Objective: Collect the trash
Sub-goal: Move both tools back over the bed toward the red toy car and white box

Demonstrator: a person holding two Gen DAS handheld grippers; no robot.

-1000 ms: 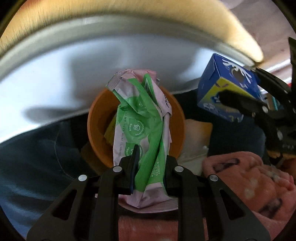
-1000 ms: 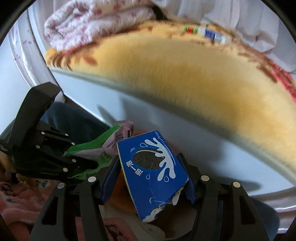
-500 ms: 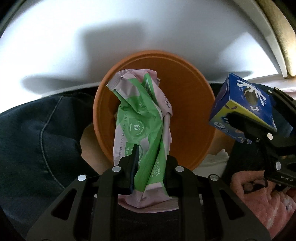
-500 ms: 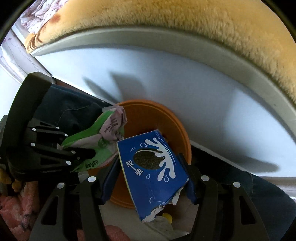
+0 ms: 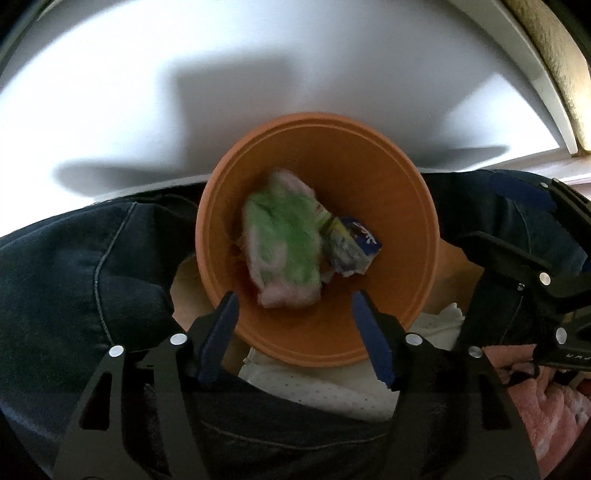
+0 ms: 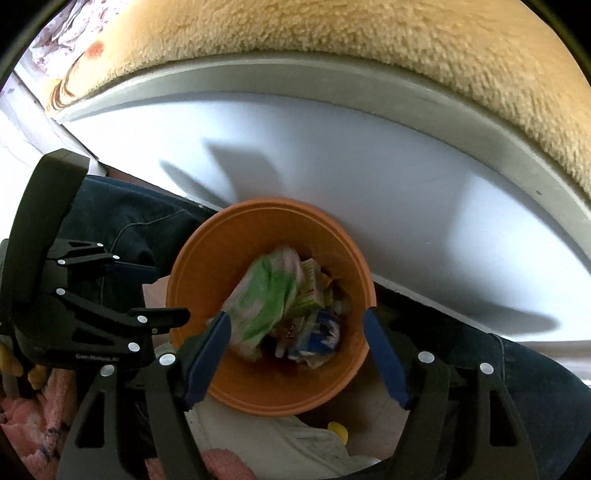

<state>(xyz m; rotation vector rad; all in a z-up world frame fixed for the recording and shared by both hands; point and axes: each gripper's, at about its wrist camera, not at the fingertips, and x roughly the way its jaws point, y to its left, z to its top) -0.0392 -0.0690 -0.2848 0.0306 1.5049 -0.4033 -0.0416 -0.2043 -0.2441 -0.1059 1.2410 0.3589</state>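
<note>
An orange bin (image 5: pixel 406 229) (image 6: pixel 207 251) stands on the floor below both grippers. Inside it, blurred, are a green and pink wrapper (image 5: pixel 282 243) (image 6: pixel 266 295) and a torn blue carton (image 5: pixel 354 247) (image 6: pixel 317 336). My left gripper (image 5: pixel 295 321) hangs above the bin's near rim, jaws opening, with nothing between them. My right gripper (image 6: pixel 297 332) is over the bin too, jaws opening and empty. Each gripper shows at the side of the other's view: the right gripper (image 5: pixel 532 273), the left gripper (image 6: pixel 110 321).
Dark denim (image 5: pixel 74 280) (image 6: pixel 122 225) lies around the bin. A white bed frame (image 6: pixel 369 177) with a yellow fleece blanket (image 6: pixel 369 33) rises behind. White cloth (image 5: pixel 317 387) and pink fabric (image 5: pixel 546 402) lie near the bin's front.
Both grippers have let go: the wrapper left the left jaws and the blue carton left the right jaws, and both have dropped into the orange bin. Both jaws now stand wider.
</note>
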